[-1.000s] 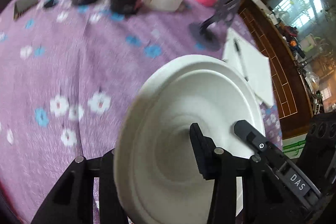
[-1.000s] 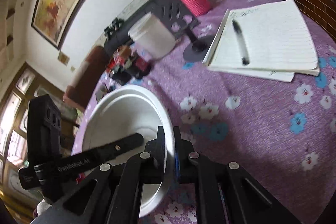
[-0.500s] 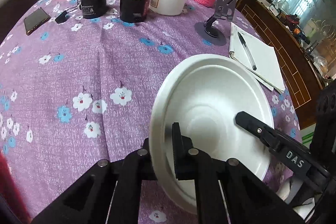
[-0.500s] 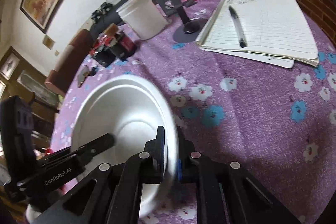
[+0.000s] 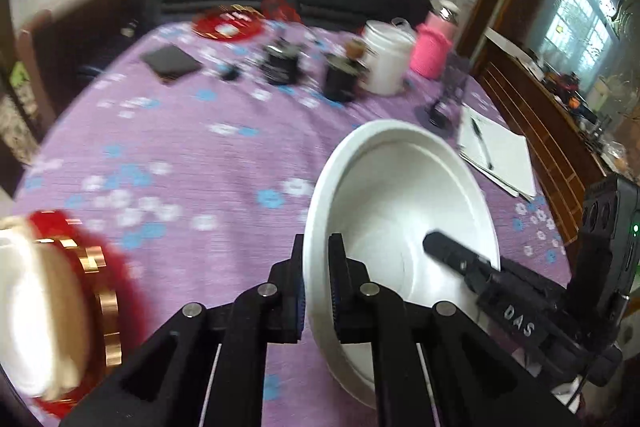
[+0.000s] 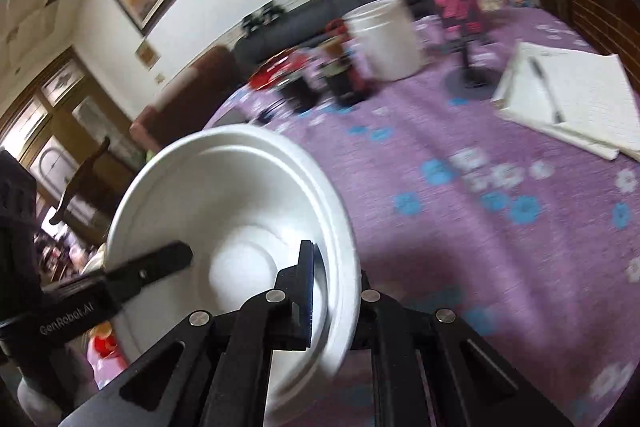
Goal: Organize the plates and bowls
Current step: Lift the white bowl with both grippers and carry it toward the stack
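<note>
A white plate (image 5: 400, 211) is held above the purple flowered tablecloth (image 5: 192, 147) by both grippers. My left gripper (image 5: 316, 279) is shut on the plate's left rim. My right gripper (image 6: 334, 283) is shut on the opposite rim of the same plate (image 6: 224, 203). Each gripper shows in the other's view as a black finger over the plate. A red and gold dish with a white inside (image 5: 48, 307) sits blurred at the lower left of the left wrist view.
At the far side of the table stand a white tub (image 5: 386, 57), a pink knitted bottle (image 5: 432, 47), two black jars (image 5: 280, 65), a red dish (image 5: 228, 23), a phone (image 5: 170, 61) and a black stand (image 5: 444, 107). A notebook with a pen (image 5: 496, 151) lies at the right.
Both grippers have lifted and tilted up with the plate, so more of the room shows. The red and gold dish has come into the left wrist view.
</note>
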Demonstrator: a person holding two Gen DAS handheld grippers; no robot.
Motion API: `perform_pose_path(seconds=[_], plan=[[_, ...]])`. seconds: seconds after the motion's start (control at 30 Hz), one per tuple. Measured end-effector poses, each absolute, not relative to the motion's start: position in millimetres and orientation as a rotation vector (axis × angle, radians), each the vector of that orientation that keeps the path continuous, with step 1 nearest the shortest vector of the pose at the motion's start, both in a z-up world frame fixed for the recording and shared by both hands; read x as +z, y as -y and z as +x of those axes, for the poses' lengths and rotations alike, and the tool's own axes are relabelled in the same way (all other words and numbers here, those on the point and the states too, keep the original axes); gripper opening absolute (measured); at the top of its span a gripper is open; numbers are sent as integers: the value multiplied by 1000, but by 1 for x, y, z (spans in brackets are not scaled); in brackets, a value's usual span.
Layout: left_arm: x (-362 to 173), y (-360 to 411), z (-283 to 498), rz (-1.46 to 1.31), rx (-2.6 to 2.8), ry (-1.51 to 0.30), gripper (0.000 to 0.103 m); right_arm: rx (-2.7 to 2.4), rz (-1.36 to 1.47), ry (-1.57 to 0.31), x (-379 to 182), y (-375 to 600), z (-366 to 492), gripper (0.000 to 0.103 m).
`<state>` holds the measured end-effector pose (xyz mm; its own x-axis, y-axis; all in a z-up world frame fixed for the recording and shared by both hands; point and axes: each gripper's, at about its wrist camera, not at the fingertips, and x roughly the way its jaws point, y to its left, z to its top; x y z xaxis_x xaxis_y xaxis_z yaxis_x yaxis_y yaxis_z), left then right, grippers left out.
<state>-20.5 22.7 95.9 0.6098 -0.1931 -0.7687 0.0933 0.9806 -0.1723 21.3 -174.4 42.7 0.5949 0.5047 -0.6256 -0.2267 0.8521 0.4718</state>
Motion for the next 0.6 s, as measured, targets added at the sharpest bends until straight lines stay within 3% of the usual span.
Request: perform_pose_path(seconds=[0.33, 0.6], plan=[[126, -109, -78, -162, -92, -782, 8, 466, 173, -705, 102, 78, -33, 9], [129, -123, -102, -148, -80, -752, 8, 463, 152, -716, 101, 59, -57, 9]])
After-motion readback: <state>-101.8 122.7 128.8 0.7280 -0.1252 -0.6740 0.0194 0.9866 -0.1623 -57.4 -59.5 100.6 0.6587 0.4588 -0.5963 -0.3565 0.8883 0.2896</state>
